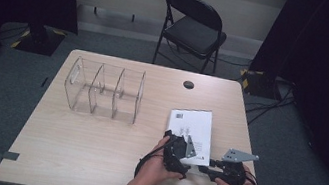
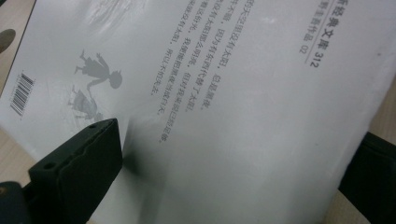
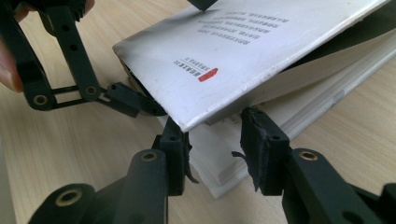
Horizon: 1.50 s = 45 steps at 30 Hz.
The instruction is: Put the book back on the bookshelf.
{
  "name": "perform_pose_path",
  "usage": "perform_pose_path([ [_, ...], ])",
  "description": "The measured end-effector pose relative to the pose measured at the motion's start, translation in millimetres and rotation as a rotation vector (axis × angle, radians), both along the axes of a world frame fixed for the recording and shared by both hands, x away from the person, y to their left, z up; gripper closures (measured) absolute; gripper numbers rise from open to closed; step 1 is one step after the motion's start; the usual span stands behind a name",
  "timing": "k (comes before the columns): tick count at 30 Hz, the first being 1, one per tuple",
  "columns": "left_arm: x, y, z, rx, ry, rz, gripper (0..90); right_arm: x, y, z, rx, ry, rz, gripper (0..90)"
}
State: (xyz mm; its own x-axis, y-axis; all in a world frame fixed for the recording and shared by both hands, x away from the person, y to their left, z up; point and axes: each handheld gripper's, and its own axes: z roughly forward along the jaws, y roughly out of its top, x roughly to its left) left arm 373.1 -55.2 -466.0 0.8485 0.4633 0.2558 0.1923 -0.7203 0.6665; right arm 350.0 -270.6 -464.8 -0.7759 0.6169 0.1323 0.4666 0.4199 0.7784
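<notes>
White book cover (image 2: pixel 243 107) reads "312", barcode (image 2: pixel 21 93) at corner

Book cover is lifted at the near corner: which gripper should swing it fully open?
Left, probably. The left gripper already spans the raised cover of the book, one jaw above and one beneath. The right gripper is open, its jaws at the corner edge, gripping nothing.

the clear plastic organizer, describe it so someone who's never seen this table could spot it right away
Start at the light wooden table and look to its far left part, away from the person's hands. There stands the clear plastic organizer, see-through walls dividing it into three compartments in a row. Its neighbour, the white book on the right, is flat and opaque; the organizer is the transparent, upright one.
</notes>
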Motion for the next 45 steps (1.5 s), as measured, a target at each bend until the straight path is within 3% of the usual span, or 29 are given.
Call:
perform_pose_path([
  [6,0.1,-3.6,-0.7,0.030,-0.032,0.013,0.7,0.2,2.5,1.3,0.004,0.005,-0.003,63.3],
  [10,-0.8,-1.1,2.9,0.044,-0.043,-0.005,9.8,1.0,2.9,1.0,0.005,0.008,-0.001,63.3],
  [12,-4.9,-1.2,2.6,0.031,-0.075,-0.012,13.3,1.1,2.6,0.4,0.008,0.011,-0.004,62.8],
  [14,-9.0,-0.4,1.9,0.031,-0.100,-0.026,21.3,1.7,2.8,-1.3,-0.002,0.011,0.006,60.4],
  [18,-11.2,1.6,1.2,0.025,-0.110,-0.041,23.7,1.8,2.6,-4.0,-0.011,0.005,0.025,56.4],
  [20,-11.2,1.6,2.3,0.018,-0.105,-0.040,24.4,2.5,2.0,-6.1,-0.057,0.001,0.019,56.5],
  [25,-9.7,4.0,5.6,0.051,-0.095,-0.061,24.8,7.1,0.7,-9.7,-0.076,-0.009,-0.030,57.3],
  [26,-10.3,3.1,4.4,0.028,-0.095,-0.052,24.8,7.1,0.7,-9.7,-0.076,-0.009,-0.030,57.3],
  [33,-11.4,1.6,4.4,0.037,-0.089,-0.063,22.8,10.5,6.8,-10.8,-0.063,-0.023,-0.033,60.7],
  [34,-11.4,1.3,4.0,0.052,-0.106,-0.072,20.9,10.1,6.6,-10.6,-0.060,-0.022,-0.033,60.7],
  [35,-11.1,1.3,3.2,0.042,-0.096,-0.072,19.2,9.6,6.3,-9.9,-0.057,-0.021,-0.034,60.7],
  [36,-9.4,1.2,3.9,0.062,-0.094,-0.086,16.6,9.1,5.9,-9.0,-0.056,-0.026,-0.032,60.7],
  [37,-9.8,-1.4,2.0,0.031,-0.090,-0.068,13.7,8.2,5.7,-7.9,-0.050,-0.030,-0.034,60.8],
  [38,-8.5,-3.6,2.0,0.067,-0.101,-0.068,9.1,7.7,5.4,-5.2,-0.025,-0.026,-0.038,61.1],
  [40,-7.6,-5.2,1.1,0.067,-0.096,-0.072,3.1,7.5,5.5,-3.7,-0.020,-0.029,-0.034,61.2],
  [44,-2.0,-4.3,1.5,0.035,-0.103,-0.048,7.9,7.0,6.0,-2.1,-0.025,-0.025,-0.031,61.5],
  [45,0.0,-3.8,2.1,-0.001,-0.095,-0.038,11.1,6.6,5.5,-1.6,-0.020,-0.023,-0.030,61.5],
])
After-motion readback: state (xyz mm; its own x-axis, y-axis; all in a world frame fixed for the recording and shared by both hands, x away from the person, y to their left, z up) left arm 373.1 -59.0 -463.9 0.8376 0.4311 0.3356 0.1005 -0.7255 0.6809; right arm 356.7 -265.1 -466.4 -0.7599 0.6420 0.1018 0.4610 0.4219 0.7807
